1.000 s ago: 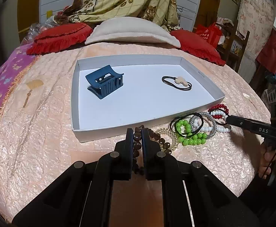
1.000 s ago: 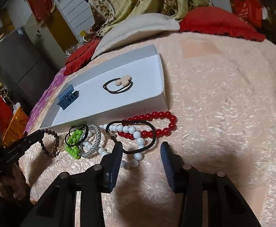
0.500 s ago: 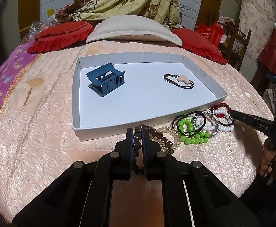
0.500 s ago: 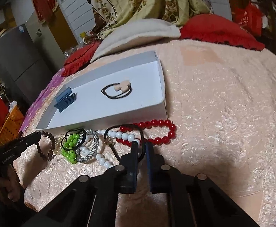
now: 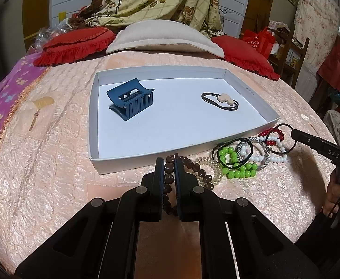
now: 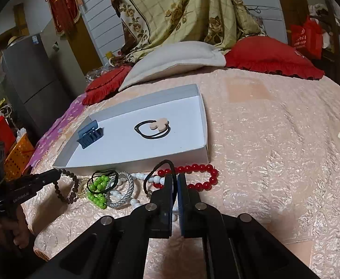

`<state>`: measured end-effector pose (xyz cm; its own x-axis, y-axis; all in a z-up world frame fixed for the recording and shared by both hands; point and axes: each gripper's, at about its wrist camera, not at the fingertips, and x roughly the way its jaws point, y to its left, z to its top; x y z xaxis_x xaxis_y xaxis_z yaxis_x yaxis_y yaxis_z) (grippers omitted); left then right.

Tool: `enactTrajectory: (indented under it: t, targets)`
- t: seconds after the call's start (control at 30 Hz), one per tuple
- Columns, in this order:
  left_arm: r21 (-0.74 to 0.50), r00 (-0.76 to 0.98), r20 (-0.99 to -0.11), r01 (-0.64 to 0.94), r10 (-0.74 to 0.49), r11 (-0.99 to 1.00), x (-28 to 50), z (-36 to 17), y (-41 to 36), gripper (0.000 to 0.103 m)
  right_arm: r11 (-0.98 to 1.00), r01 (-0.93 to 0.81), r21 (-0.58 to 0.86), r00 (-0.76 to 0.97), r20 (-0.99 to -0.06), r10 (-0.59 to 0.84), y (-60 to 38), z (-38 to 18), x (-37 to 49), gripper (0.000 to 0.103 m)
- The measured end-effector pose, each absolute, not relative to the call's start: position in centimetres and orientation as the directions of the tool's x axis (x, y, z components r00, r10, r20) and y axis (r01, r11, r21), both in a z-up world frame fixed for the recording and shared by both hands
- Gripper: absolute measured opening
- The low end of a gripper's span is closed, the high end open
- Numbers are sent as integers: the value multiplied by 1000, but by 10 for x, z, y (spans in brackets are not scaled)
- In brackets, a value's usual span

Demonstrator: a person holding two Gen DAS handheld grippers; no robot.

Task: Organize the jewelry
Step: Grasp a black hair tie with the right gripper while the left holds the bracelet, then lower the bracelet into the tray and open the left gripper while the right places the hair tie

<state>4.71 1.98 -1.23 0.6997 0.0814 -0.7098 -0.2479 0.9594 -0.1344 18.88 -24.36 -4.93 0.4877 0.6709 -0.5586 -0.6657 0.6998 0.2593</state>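
The left claw (image 5: 169,162) is squeezed shut on a string of brown beads (image 5: 168,178). The beads run right between its two fingers, on the pink bed cover (image 5: 42,174) just in front of the white tray (image 5: 95,121).

The right claw (image 6: 176,179) is shut too. It pinches a thin black hair band (image 6: 157,174), and the loop of the band sticks up and out to the left of its fingertips. Red beads (image 6: 200,176) and white beads (image 6: 157,179) lie on the cover right under and beside this claw.

Between the two claws sit green beads (image 5: 236,165) with another black band over them, and a silver bangle (image 5: 254,148), all close together near the tray's front edge.

Inside the tray are a blue hair clip (image 5: 130,102) on the left and a black hair tie with a pale charm (image 5: 221,100) on the right, well apart.
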Motion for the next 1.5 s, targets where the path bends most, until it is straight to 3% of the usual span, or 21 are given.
enactTrajectory:
  t: [0.27,0.6,0.97,1.2,1.37,1.5]
  targets:
    - [-137,703,-707,-245,78,960,46,-11,20,7,714,-668,212,496,-588,639,-237,-52,185,4]
    - [-162,727,-684,-230,59,960,42,-3,17,7,725,-672,150,545,-562,622,-237,-44,177,4]
    - [-284,803,-596,-200,-9,938,44,47,31,7,683,-708,180,546,-475,691,-232,-4,172,4]
    - [-287,835,-551,-193,3,938,73,74,39,7,656,-731,188,536,-437,722,-214,25,191,4]
    - [-268,813,-580,-248,50,931,93,43,56,7,687,-695,213,538,-480,693,-231,10,212,4]
    - [-260,760,-646,-311,75,914,98,18,67,7,768,-602,217,535,-605,590,-261,-27,225,31]
